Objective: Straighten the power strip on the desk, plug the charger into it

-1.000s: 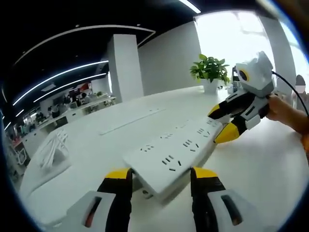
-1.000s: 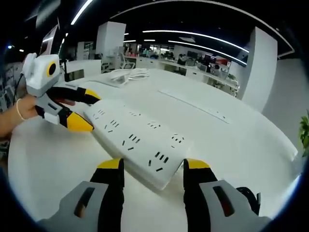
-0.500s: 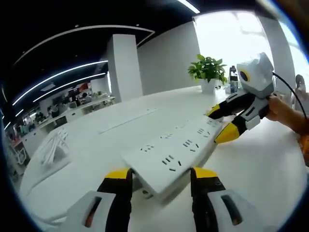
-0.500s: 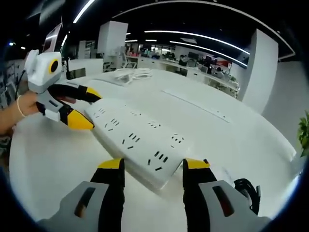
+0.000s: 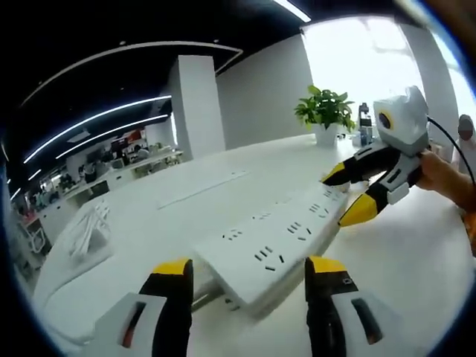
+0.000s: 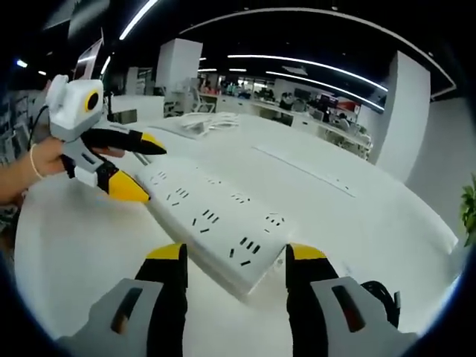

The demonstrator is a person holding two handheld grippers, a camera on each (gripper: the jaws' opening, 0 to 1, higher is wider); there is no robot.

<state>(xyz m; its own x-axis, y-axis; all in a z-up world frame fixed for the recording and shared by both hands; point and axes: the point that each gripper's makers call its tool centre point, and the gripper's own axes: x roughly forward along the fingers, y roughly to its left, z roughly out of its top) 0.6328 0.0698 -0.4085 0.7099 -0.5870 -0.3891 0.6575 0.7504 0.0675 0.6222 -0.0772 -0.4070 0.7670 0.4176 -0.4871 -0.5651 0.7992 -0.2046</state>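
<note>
A long white power strip [image 5: 275, 245] lies on the white desk [image 5: 416, 275], and each gripper is at one of its ends. My left gripper [image 5: 251, 269] has the near end between its yellow-tipped jaws, which stand slightly apart from it, open. At the far end the right gripper [image 5: 349, 195] straddles the strip. In the right gripper view the power strip [image 6: 216, 219] runs away from my right gripper [image 6: 236, 253], whose jaws press its near end. The left gripper [image 6: 137, 165] sits at the far end there. A bundle of white cable [image 5: 85, 230] rests at the far left.
A potted plant [image 5: 323, 111] stands at the desk's far edge. A long recessed slot [image 5: 201, 190] runs across the desk beyond the strip. A black cable [image 6: 381, 291] lies by my right jaw. A person's hand [image 6: 30, 167] holds the left gripper.
My left jaws have spread a little wider around the strip's end. Both views have shifted slightly; the strip stays in about the same place.
</note>
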